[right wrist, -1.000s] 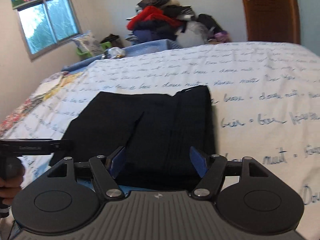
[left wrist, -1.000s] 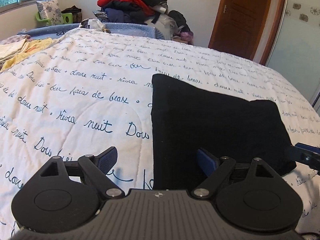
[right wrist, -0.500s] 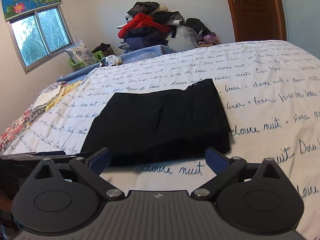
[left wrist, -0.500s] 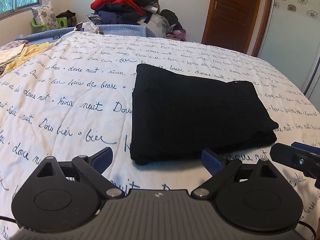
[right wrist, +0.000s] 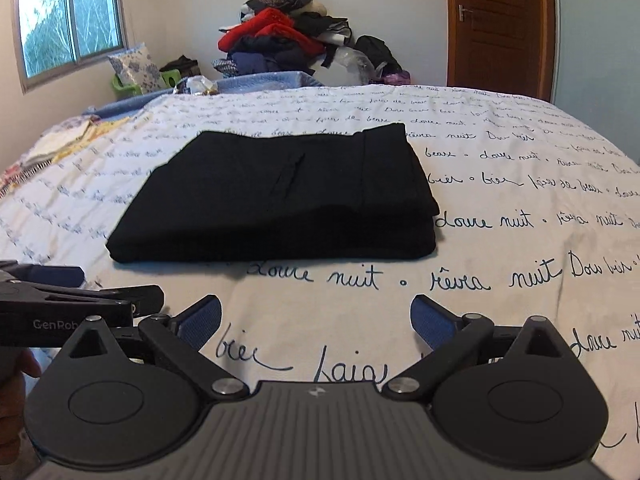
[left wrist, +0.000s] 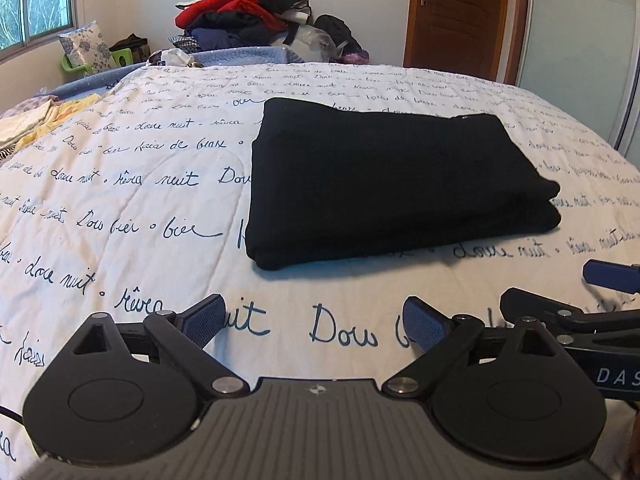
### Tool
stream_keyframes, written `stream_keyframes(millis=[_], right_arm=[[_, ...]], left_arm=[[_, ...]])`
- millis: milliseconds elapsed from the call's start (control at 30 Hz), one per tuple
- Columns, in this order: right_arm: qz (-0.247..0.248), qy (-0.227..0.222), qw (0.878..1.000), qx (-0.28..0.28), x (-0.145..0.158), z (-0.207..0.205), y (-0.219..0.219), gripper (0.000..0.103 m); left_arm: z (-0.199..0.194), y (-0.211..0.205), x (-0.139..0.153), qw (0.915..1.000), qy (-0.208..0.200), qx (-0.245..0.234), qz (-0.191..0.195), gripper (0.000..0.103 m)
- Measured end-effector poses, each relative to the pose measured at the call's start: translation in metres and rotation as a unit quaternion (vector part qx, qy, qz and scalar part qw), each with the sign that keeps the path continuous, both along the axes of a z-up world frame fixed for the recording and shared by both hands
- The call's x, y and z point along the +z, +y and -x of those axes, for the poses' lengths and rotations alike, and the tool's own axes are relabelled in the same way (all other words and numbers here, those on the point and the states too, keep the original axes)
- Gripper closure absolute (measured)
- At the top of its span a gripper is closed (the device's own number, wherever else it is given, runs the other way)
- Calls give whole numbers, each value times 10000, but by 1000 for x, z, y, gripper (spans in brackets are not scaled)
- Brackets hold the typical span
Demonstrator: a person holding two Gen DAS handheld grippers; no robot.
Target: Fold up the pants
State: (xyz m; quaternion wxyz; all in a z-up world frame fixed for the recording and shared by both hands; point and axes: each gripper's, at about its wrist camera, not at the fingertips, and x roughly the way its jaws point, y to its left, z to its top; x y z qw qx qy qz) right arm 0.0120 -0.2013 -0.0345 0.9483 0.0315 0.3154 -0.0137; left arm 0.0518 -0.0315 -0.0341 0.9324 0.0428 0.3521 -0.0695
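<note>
The black pants lie folded into a flat rectangle on the white bedspread with blue script, seen in both wrist views. My left gripper hovers in front of the pants' near edge, open, with only bedspread between its blue pads. My right gripper is likewise back from the fold and open, holding nothing. Each gripper shows at the edge of the other's view: the right gripper's fingers at the right, the left gripper's fingers at the left.
A heap of clothes is piled beyond the bed's far edge. Folded light linens lie at the bed's left side. A wooden door stands at the back right, a window at the left.
Both grippers have drawn back from the pants toward the near side of the bed. Their jaws, which straddled the pants' near edge, have widened and now frame bare bedspread.
</note>
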Motion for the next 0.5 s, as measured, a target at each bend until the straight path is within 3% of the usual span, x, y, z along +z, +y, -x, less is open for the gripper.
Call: stream_keyframes(millis=[500], right_arm=[[138,111,9996,-237,-19,-5,0,0]], left_arm=[[-1,4,-18,9997,-210,146,65,0]])
